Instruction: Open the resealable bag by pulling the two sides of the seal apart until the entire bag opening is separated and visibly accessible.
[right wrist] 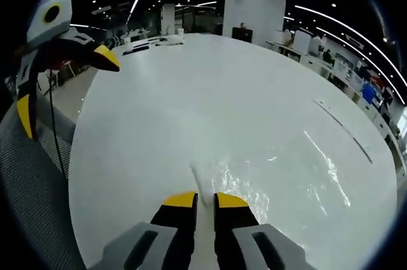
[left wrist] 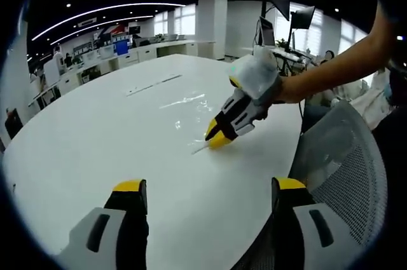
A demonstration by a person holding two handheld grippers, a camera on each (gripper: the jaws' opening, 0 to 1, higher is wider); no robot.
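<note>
Lying flat on the white table, the clear resealable bag showed mostly as glare and faint creases, out toward the middle of the tabletop in the left gripper view. The right hand-held gripper reached in from the right of that view, held by a person's hand in a pale glove, its yellow tips pressed down at the near edge of the bag. In the right gripper view the same right hand-held gripper rose from the bottom with its jaws drawn narrow, close to parallel, and a thin strip of the bag's edge ran up between them; they appeared clamped on that edge, though the film was too clear to make out exactly how much was caught. The rest of the resealable bag spread away up and to the right of the tips, glinting on the table. The left hand-held gripper stood wide, its two yellow-tipped jaws well apart above the near part of the table and holding nothing; it was well apart from the bag. It showed too at the upper left of the right gripper view, jaws splayed. A grey mesh chair back sat against the table's near rim on the right of the left gripper view. Office desks and monitors lay blurred beyond the table.
</note>
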